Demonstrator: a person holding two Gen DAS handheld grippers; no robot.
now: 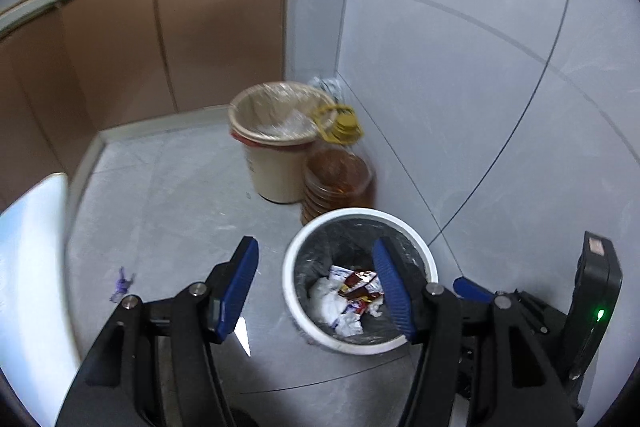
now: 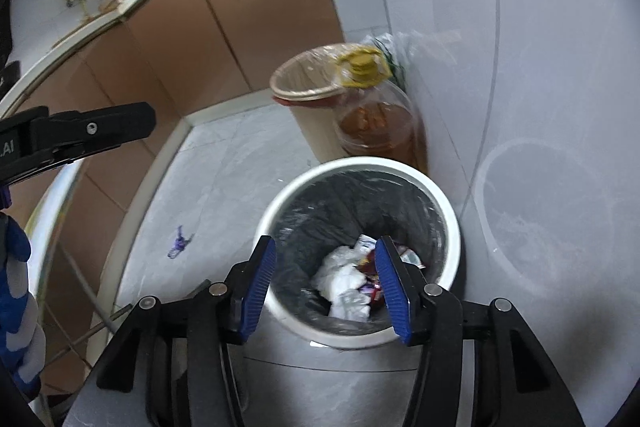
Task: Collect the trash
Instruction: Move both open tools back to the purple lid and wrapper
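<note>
A white bin [image 1: 352, 215] with a black liner stands on the grey floor against the wall. Crumpled white paper [image 1: 332, 303] and a coloured wrapper [image 1: 360, 287] lie inside it. My left gripper [image 1: 315, 243] hangs open above the bin's left rim, nothing between its blue pads. In the right wrist view my right gripper [image 2: 325, 241] is open over the same bin [image 2: 360, 165], above the white paper [image 2: 344, 279], and holds nothing. A small purple scrap [image 1: 122, 285] [image 2: 178, 237] lies on the floor left of the bin.
Behind the white bin stand a beige bin [image 1: 276, 147] with a clear liner and a yellow-capped oil bottle [image 1: 340, 179]. Brown cabinets [image 1: 120, 47] run along the left. A blue-and-white gloved hand [image 2: 16, 287] shows at the left edge.
</note>
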